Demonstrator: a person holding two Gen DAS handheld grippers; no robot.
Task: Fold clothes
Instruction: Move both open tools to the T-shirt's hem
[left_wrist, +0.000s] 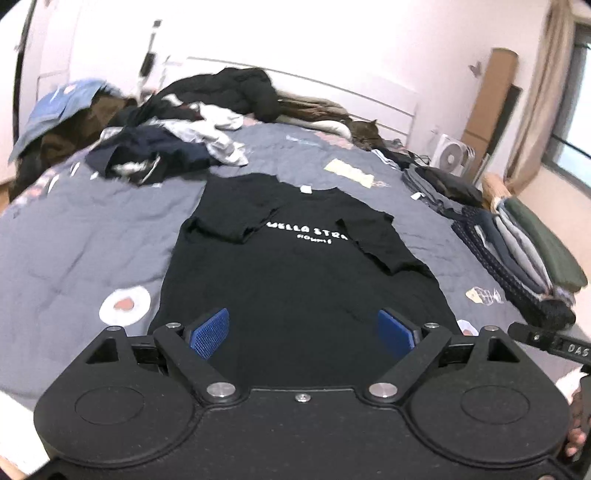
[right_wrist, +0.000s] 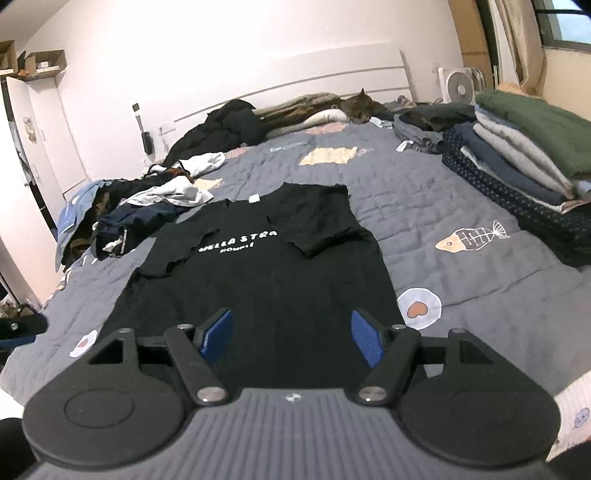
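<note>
A black T-shirt (left_wrist: 295, 280) (right_wrist: 258, 280) with white lettering lies flat on the grey quilt, collar far, hem toward me. Both short sleeves are folded inward over the chest. My left gripper (left_wrist: 301, 334) hovers above the shirt's hem end, its blue pads (left_wrist: 208, 332) wide apart with nothing between them. My right gripper (right_wrist: 291, 338) hangs over the same lower part of the shirt, also open and empty. A piece of the right gripper's black body (left_wrist: 546, 341) shows at the right edge of the left wrist view.
A heap of unfolded clothes (left_wrist: 159, 140) (right_wrist: 140, 206) lies far left on the bed. A stack of folded clothes (left_wrist: 524, 243) (right_wrist: 524, 162) runs along the right side. A cat (right_wrist: 360, 105) rests by the headboard. A white fan (right_wrist: 460, 86) stands beyond the bed.
</note>
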